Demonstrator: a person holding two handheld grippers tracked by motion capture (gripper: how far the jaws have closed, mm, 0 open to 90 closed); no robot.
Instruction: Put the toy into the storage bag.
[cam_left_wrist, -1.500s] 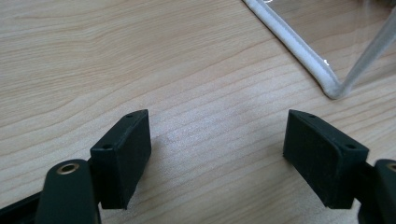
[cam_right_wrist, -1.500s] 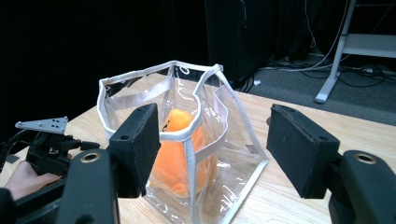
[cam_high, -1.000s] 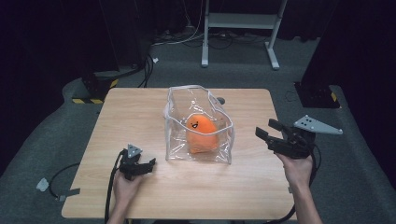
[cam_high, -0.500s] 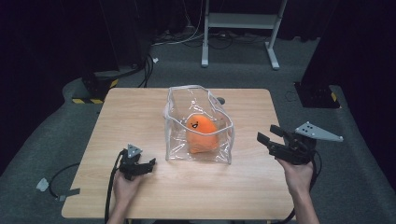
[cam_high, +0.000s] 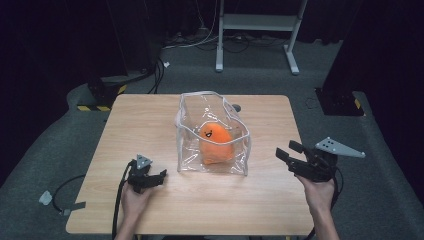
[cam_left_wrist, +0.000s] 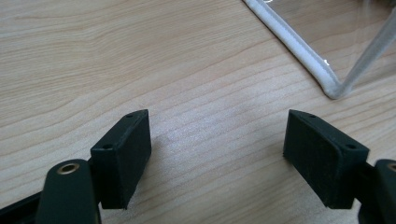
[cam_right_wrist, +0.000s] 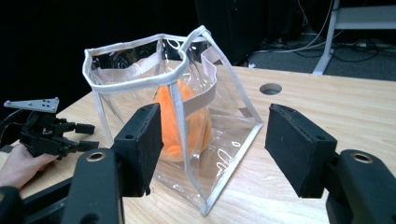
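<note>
Clear bag (cam_high: 212, 132) (upright) — between both grippers.

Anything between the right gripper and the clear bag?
Nothing: bare table separates the open right gripper from the clear bag, seen in the high view and the right gripper view.

The orange plush toy (cam_right_wrist: 180, 126) is partly hidden behind the clear bag's (cam_right_wrist: 140, 84) seams and strap.
</note>
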